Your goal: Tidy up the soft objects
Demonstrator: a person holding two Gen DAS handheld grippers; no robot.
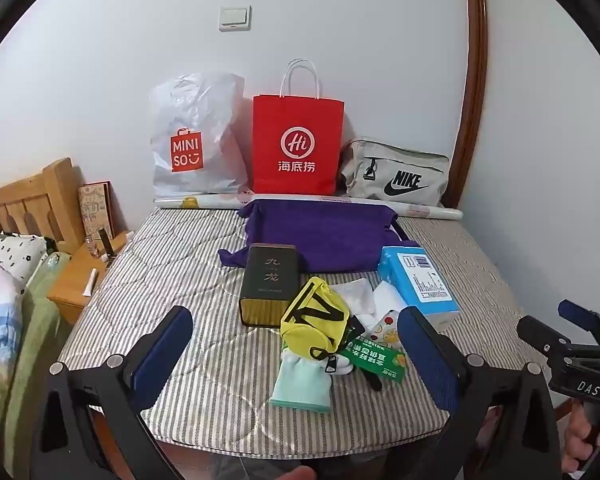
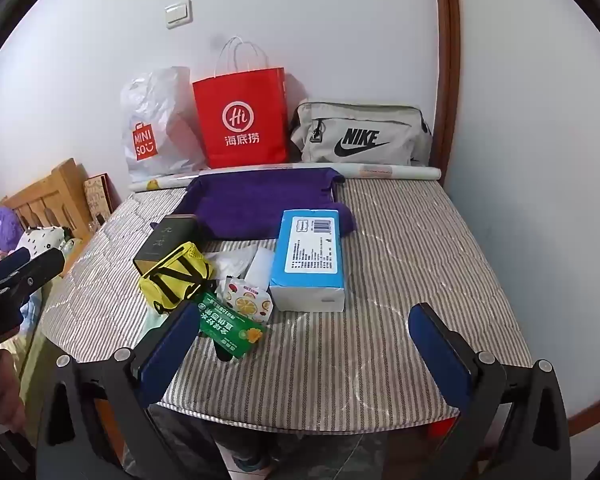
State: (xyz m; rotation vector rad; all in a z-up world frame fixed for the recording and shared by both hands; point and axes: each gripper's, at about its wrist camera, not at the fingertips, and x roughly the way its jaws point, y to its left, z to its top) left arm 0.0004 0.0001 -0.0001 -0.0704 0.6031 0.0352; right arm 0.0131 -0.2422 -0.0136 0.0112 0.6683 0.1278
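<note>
Right now the heap of soft things, yellow pouch (image 1: 313, 322) uppermost, lies just ahead between the spread, empty left gripper (image 1: 296, 344), while the right gripper (image 2: 305, 340), equally spread, sits off to its right.

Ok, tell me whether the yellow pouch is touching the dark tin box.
Touching. The left wrist view shows the yellow pouch leaning against the dark tin box, overlapping its lower right corner with no gap.

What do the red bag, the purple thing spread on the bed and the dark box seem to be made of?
Red bag: matte paper, judging by its crisp creases and twisted cord handles. Purple cloth: soft, fuzzy fabric, probably towel or fleece; it drapes and rumples. Dark box: rigid, likely tin or coated card, with a gold ribbed base.
</note>
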